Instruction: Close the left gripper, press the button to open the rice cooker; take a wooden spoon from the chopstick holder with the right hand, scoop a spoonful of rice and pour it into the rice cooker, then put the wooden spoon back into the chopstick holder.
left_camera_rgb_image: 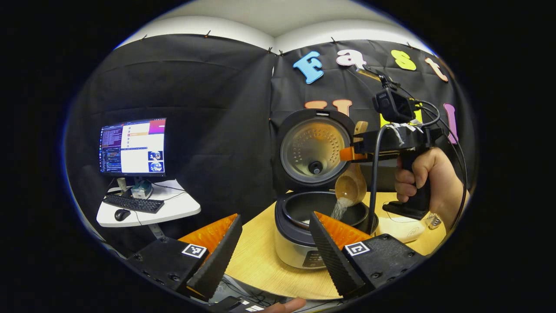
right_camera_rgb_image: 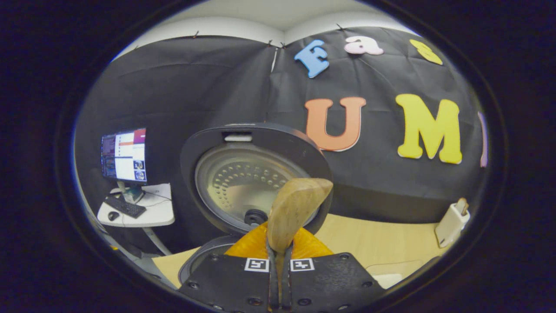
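1. Jaws of the right gripper are clamped on the handle of the wooden spoon, which lets the spoon be tipped bowl-down without slipping.
2. Jaws of the left gripper stand apart and hold nothing; it hangs low in front of the rice cooker, out of the pour's way.
3. In the left gripper view the spoon's bowl hangs over the open pot, and rice streams from it into the pot, so the spoon sits above the rim to keep grains off the bench.
4. The lid stands upright behind, leaving the pot mouth free.
5. By my reading the pouring step is under way; returning the spoon to the holder is not yet done.
6. A hand holds the right gripper's grip beside the cooker.
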`<state>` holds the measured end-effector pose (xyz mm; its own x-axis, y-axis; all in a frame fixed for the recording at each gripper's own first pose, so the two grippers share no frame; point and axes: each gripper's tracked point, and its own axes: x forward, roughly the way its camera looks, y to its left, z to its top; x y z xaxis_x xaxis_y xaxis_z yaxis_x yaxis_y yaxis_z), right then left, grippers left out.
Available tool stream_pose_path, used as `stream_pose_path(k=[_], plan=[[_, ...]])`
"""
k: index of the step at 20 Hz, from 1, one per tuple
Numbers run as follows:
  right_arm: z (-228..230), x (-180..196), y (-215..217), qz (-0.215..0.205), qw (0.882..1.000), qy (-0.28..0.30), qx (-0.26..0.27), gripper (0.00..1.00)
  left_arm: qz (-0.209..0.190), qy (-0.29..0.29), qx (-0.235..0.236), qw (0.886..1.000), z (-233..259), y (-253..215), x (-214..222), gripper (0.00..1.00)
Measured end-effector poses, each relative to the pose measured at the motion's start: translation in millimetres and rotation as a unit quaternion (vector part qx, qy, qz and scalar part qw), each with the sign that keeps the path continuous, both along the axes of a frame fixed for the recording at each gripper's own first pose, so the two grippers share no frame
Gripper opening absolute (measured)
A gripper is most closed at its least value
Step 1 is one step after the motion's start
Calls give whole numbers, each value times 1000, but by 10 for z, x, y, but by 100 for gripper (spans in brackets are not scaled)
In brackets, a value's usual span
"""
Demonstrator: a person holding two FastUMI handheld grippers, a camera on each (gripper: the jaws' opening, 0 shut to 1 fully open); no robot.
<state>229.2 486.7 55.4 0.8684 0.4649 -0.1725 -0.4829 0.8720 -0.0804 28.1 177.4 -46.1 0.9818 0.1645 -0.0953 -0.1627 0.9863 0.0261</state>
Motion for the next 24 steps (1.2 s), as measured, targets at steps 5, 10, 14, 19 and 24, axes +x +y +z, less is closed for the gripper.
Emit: stream_pose_path(k=[5, 10, 14, 19, 24], plan=[[205, -64, 22, 7, 993, -75, -86, 3, 2, 1, -6, 1000, -17, 24, 11, 99], [363, -129, 7, -1, 982, -140, -126, 3, 6, 5, -5, 1000, -34, 36, 16, 99], [431, -215, -98, -10, 979, -157, -126, 3, 2, 7, -4, 1000, -37, 1, 22, 99], [565, -230, -567, -39, 981, -159, -105, 3, -7, 4, -4, 1000, -24, -132, 41, 99], [590, -113, -1355, -90, 983, -140, -76, 3, -15, 1, 3, 1000, -5, -237, 56, 99]])
